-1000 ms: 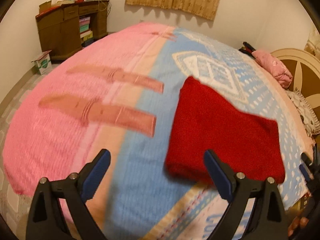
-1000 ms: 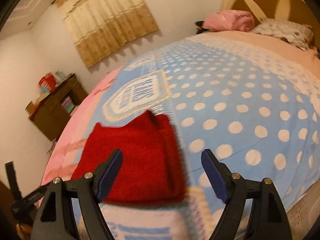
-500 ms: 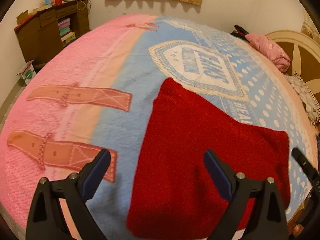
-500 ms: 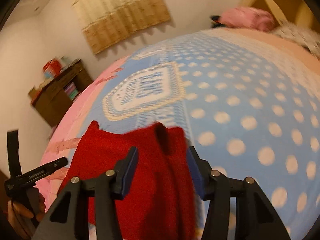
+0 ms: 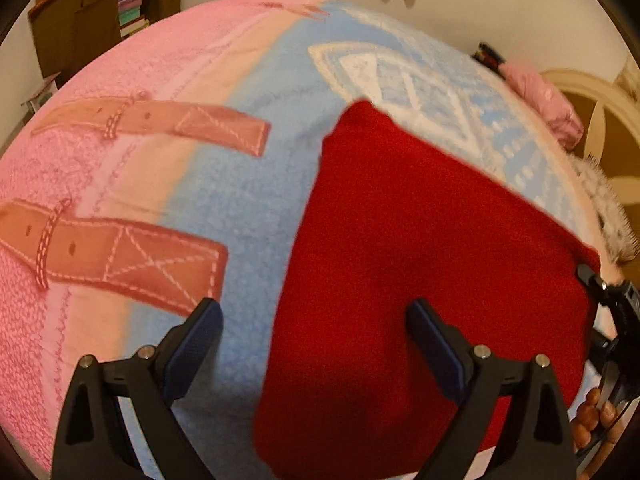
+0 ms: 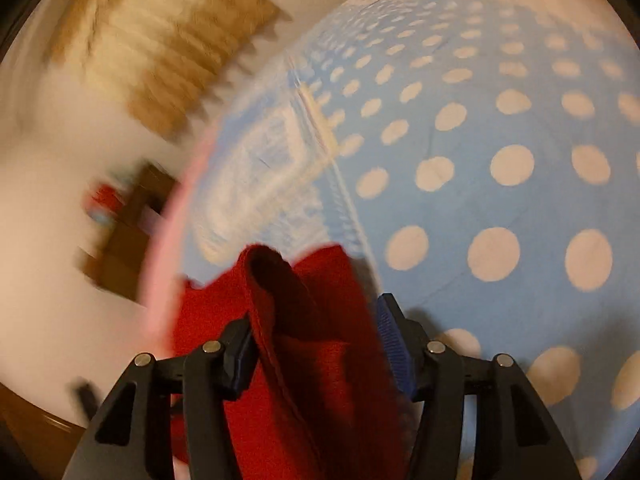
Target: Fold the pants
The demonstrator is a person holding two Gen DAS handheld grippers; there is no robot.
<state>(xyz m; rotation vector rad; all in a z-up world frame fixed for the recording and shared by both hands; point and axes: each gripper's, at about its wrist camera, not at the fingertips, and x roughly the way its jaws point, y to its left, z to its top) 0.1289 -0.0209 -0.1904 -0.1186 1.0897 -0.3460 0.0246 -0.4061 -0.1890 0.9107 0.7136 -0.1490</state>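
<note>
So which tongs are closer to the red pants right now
Right. The right tongs have a raised fold of the red pants between their fingers; the left tongs sit open over the pants' left edge, gripping nothing.

open left claw [image 5: 314, 344], red pants [image 5: 420, 264] on blanket [image 5: 240, 200]

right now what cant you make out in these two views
- Near edge of the red pants: left wrist view, cut off by the frame bottom and the open left claw.
- Right claw grip: right wrist view, cloth bunched between the fingers, but motion blur hides whether they pinch it.
- Wooden cabinet: right wrist view, smeared by blur; its contents are unreadable.
</note>
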